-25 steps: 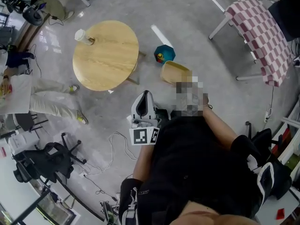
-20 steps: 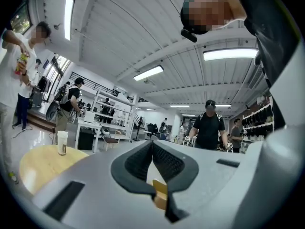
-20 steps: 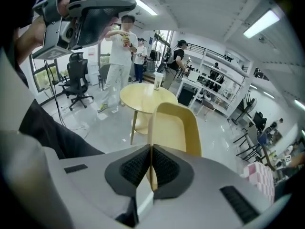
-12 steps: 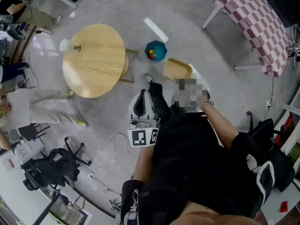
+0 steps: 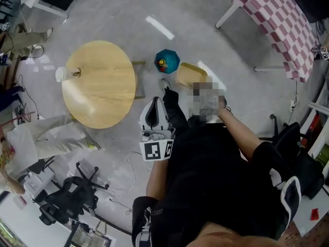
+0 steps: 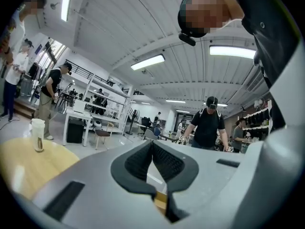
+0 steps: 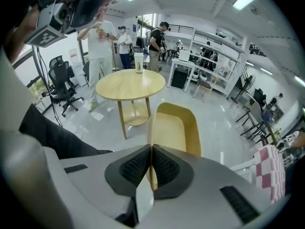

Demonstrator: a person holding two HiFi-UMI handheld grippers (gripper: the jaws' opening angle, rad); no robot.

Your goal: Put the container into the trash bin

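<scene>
Fingers (image 7: 136,168) of the right gripper (image 7: 151,149) are clenching the yellow container's (image 7: 174,130) rim, seemingly mid-carry.
Left gripper (image 6: 152,143) is idling clenched, empty; the container is needing release over the teal trash bin (image 5: 167,61) just beyond those fingers.

You have no words, numbers or brand names to read anywhere here. The only signs are the black-and-white square markers (image 5: 158,150) on your left gripper (image 6: 152,143), bearing patterns, not letters.
</scene>
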